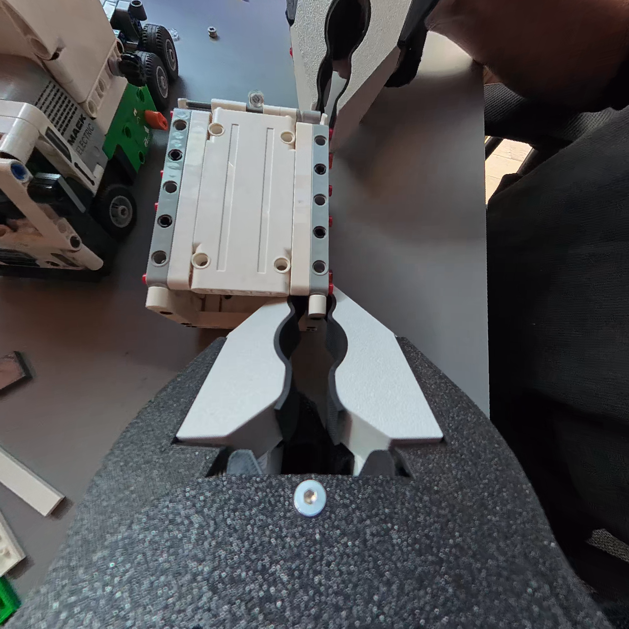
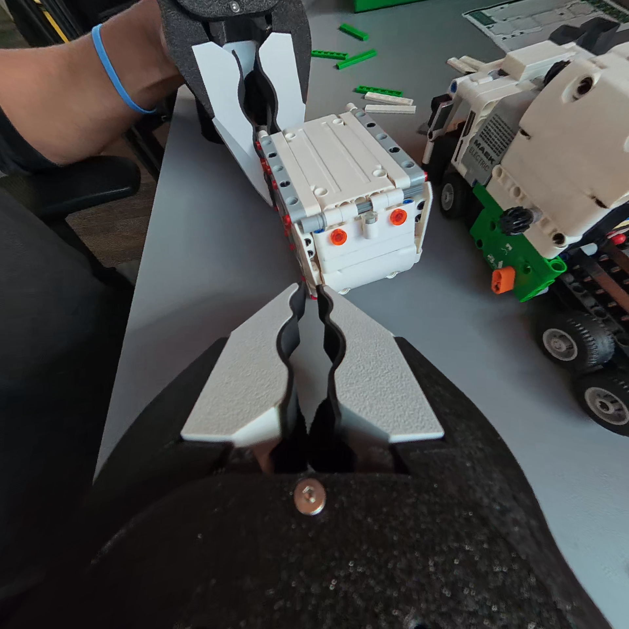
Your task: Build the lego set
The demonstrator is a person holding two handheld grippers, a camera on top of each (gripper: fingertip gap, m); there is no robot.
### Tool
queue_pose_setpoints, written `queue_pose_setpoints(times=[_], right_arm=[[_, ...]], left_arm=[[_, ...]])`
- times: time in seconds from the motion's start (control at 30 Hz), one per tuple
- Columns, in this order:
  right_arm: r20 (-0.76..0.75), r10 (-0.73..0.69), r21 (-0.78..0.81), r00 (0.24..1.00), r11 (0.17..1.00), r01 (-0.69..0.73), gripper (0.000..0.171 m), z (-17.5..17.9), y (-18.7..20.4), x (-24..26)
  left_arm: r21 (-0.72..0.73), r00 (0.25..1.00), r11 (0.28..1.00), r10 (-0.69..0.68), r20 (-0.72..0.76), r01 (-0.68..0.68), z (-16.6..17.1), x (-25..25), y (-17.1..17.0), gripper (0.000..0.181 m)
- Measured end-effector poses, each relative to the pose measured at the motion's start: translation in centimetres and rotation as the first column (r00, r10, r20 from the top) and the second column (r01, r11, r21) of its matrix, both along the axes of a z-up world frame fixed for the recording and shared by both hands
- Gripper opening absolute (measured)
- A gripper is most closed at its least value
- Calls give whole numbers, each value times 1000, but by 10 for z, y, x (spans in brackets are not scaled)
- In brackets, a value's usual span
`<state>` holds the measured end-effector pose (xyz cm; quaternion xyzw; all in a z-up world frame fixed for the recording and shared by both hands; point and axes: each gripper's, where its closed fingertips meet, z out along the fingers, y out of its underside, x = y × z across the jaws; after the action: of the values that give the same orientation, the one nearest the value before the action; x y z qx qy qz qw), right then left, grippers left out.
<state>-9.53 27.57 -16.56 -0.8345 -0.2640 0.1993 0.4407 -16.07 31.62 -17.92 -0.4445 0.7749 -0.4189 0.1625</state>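
Note:
A white box-shaped Lego module (image 1: pixel 238 204) with grey hole beams and red pins along its sides rests on the grey table. In the right wrist view (image 2: pixel 340 163) its end face shows two orange studs. My left gripper (image 1: pixel 311 306) is shut on the module's near right corner, around a white pin. My right gripper (image 2: pixel 310 292) is shut on the module's lower side edge at the opposite end. Each gripper shows in the other's view: the right one (image 1: pixel 328 114), the left one (image 2: pixel 263 131). A white and green Lego truck (image 1: pixel 51 153) (image 2: pixel 510 170) stands beside the module.
Loose green bricks (image 2: pixel 357 58) and white plates (image 2: pixel 389 103) lie behind the module, with an instruction booklet (image 2: pixel 531 20) farther back. A white plate (image 1: pixel 27 486) lies near the left gripper. The table edge (image 1: pixel 485 238) and a black chair run close along the module's side. My hands' fingertips stand some 9 centimeters from each other. The right gripper is farther from the white plate (image 1: pixel 27 486), some 20 centimeters, than the left, some 15 centimeters. The right camera catches it too, in the right wrist view (image 2: pixel 381 107).

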Motion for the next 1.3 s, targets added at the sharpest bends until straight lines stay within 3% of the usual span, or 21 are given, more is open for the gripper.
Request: queue_pose_setpoints(times=[0.33, 0.73, 0.93, 1.2, 1.3], right_arm=[[78, -47, 14, 996, 999, 46, 1, 0, 4, 2], [25, -75, 14, 997, 997, 75, 2, 1, 4, 3], [72, -79, 88, 994, 993, 73, 6, 17, 4, 0], [164, -91, 93, 982, 993, 77, 4, 11, 7, -4], [127, -92, 81, 988, 993, 82, 4, 11, 6, -5]], left_arm=[[-8, 1000, 1000, -4, -10, 4, 0, 0, -2, 7], [4, 1000, 1000, 13, 0, -13, -1, 1, -1, 7], [2, 1000, 1000, 14, -1, -14, -1, 1, -1, 7], [-2, 1000, 1000, 4, -9, -4, -1, 0, -2, 7], [-3, 1000, 1000, 5, -9, -5, -1, 0, -2, 7]])
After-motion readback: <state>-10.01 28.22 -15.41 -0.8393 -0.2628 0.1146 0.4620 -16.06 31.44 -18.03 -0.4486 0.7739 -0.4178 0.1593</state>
